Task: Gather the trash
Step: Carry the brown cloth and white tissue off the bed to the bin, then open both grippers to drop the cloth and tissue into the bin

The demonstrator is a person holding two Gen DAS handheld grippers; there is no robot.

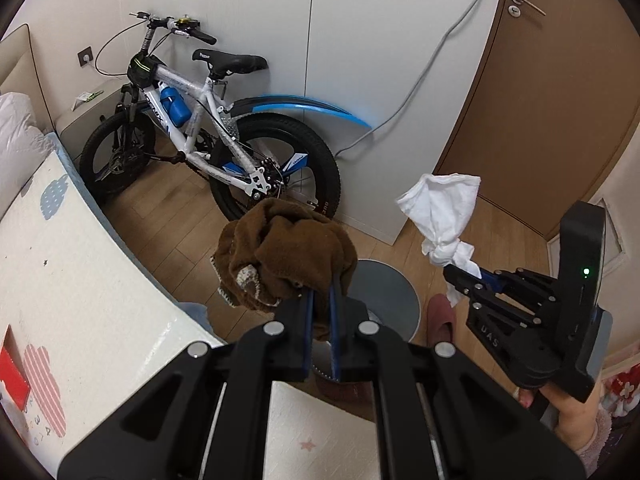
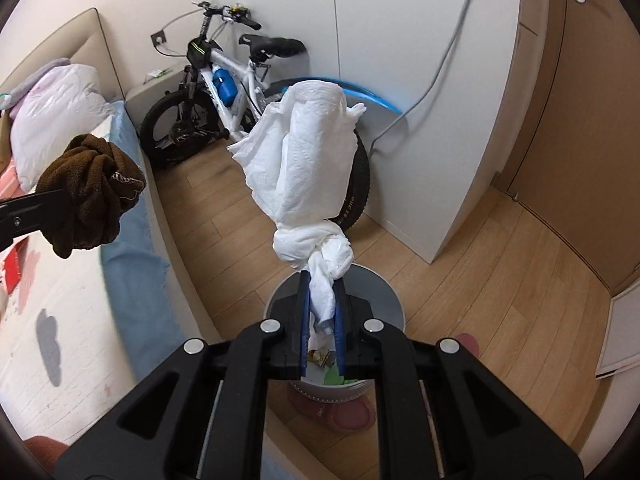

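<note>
My left gripper (image 1: 322, 292) is shut on a crumpled brown cloth (image 1: 280, 254) and holds it in the air above the floor; the cloth also shows in the right wrist view (image 2: 90, 196). My right gripper (image 2: 323, 280) is shut on the tail of a knotted white paper towel (image 2: 304, 168), held upright above a round grey trash bin (image 2: 384, 292). The bin holds some scraps. In the left wrist view the right gripper (image 1: 464, 274) with the white towel (image 1: 444, 212) is at the right, and the bin (image 1: 394, 296) lies below and between both grippers.
A white and blue bicycle (image 1: 208, 136) leans on the white wardrobe (image 1: 360, 60) behind the bin. A bed with a patterned mat (image 1: 72, 272) fills the left. Pink slippers (image 2: 336, 412) lie by the bin. A brown door (image 1: 552, 92) is at right.
</note>
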